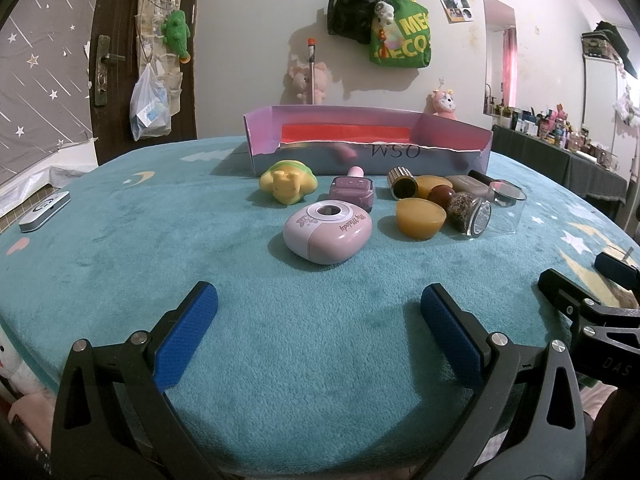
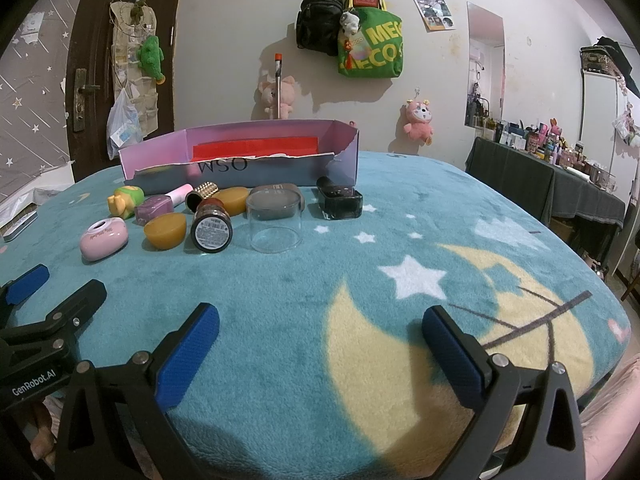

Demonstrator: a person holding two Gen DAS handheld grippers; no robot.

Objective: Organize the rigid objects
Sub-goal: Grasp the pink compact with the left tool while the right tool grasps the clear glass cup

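In the left wrist view the left gripper (image 1: 319,304) hung just above the teal blanket (image 1: 120,264) with its jaws spread wide and nothing between them. Straight ahead of the gap lay the pink case (image 1: 327,235), and beyond it the yellow toy (image 1: 288,185) and the purple bottle (image 1: 352,193); ahead and to the right sat the amber bowl (image 1: 421,217), the tipped spice jar (image 1: 470,213) and the clear cup (image 1: 507,208), all in a loose cluster in front of the cardboard box (image 1: 368,158). The box interior showed only its red lining, as far as could be seen, so the sorting looked unstarted and every piece remained to be moved. In the right wrist view the right gripper (image 2: 321,330) also stood wide open and empty over the blanket's moon print. Its nearest items lay ahead and to the left: the clear cup (image 2: 274,222) and the spice jar (image 2: 211,229), with the black bottle (image 2: 340,198) almost straight ahead, near the box's right end. The left gripper's tips showed at the far left edge, well apart from the objects.
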